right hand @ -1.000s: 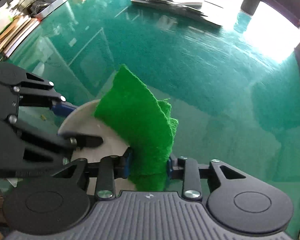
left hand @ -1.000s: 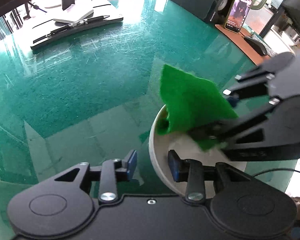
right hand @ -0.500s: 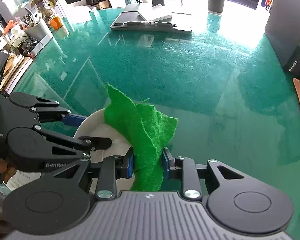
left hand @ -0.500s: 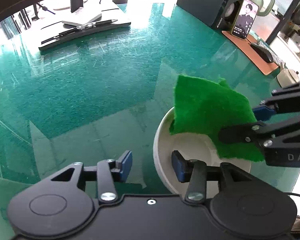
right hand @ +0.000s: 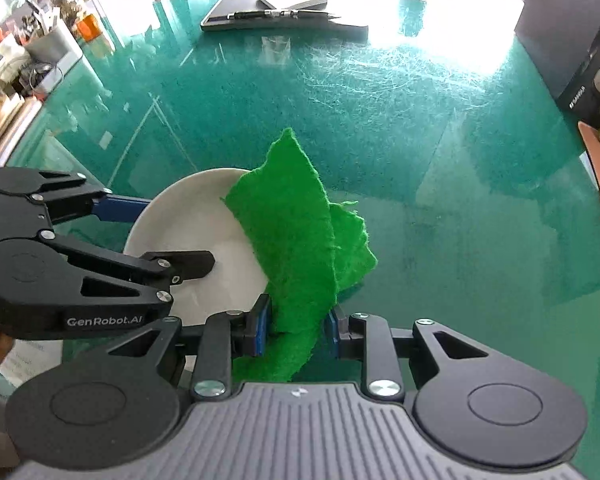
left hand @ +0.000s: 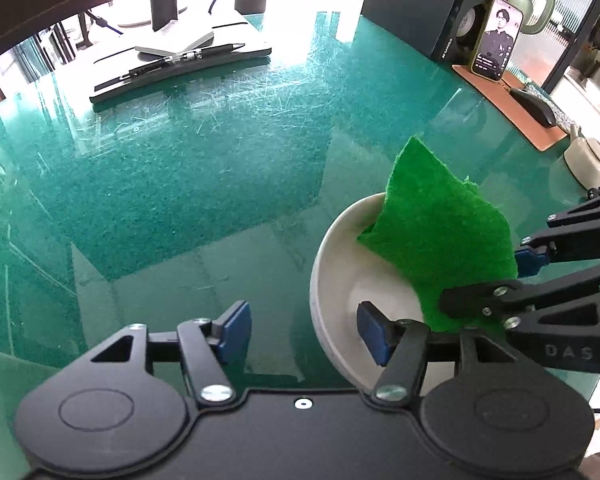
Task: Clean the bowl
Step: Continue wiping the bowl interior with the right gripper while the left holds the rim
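Two grippers meet at a white bowl (right hand: 188,236) on the green glass table (right hand: 420,160). Right gripper (right hand: 296,330) pinches a folded green scouring pad (right hand: 296,248), whose far part drapes over the bowl's right rim. Left gripper (left hand: 304,330) stands wide apart, straddling the bowl's near-left rim, one finger inside, one outside, gripping nothing.
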{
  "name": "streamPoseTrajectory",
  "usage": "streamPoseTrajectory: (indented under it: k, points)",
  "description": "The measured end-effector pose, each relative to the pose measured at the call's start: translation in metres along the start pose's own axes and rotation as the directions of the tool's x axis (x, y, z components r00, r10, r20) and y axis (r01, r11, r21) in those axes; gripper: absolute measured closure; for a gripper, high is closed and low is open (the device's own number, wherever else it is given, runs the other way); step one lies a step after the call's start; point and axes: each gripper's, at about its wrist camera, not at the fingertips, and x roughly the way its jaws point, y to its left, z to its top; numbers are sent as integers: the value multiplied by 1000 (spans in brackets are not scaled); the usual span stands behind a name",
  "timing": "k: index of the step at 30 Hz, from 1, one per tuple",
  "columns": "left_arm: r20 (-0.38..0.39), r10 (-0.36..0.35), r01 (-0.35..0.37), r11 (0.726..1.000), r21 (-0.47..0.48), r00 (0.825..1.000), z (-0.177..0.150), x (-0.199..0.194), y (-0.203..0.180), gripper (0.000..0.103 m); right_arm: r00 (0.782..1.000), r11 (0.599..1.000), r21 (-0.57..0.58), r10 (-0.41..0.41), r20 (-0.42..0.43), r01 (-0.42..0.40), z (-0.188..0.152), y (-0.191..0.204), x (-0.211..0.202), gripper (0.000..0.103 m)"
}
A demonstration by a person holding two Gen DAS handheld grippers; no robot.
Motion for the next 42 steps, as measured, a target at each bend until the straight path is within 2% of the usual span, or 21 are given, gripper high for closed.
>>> streamPoseTrajectory:
  k: [5, 15, 17, 20, 23, 26, 28, 29, 30, 32, 40, 42]
  points:
    - [-3, 34, -34, 999, 19, 999, 0, 0, -4, 36, 1000, 1000, 2, -2, -6, 2, 3, -2, 3, 76]
    - [5, 51, -51, 998, 34, 999, 0, 0, -7, 31, 1000, 1000, 14, 4, 1, -4, 3, -9, 4, 70]
    - [5, 53, -53, 998, 36, 999, 1, 0, -7, 30, 1000, 1000, 2, -2, 7, 2, 2, -9, 1, 65]
    - [4, 50, -50, 998, 35, 999, 3, 1, -8, 30, 1000, 1000, 4, -1, 22, 1, 1, -11, -8, 49]
    - [4, 47, -47, 998, 38, 999, 4, 2, -7, 29, 999, 1000, 2, -3, 52, 3, 0, -15, -20, 37]
    - [5, 52, -52, 998, 43, 999, 4, 3, -8, 26, 996, 1000, -1, -17, 85, 17, -1, -19, -29, 35]
    - [2, 47, -47, 998, 45, 999, 6, 4, -7, 26, 991, 1000, 0, -30, 128, 31, -2, -20, -38, 37]
    - [2, 48, -48, 998, 48, 999, 6, 4, -8, 25, 989, 999, 0, -35, 144, 35, -3, -21, -40, 43]
    - [2, 49, -49, 997, 52, 999, 6, 4, -8, 25, 990, 999, -1, -32, 140, 32, -2, -21, -36, 59]
    - [2, 50, -51, 997, 57, 999, 6, 4, -9, 25, 991, 1000, -3, -25, 133, 26, -1, -20, -30, 72]
    - [10, 43, -44, 996, 77, 999, 5, 4, -8, 23, 995, 1000, -6, 4, 99, -3, 5, -18, -3, 79]
    - [16, 32, -33, 996, 86, 999, 3, 4, -7, 24, 996, 1000, -14, 7, 88, -6, 6, -15, -1, 84]
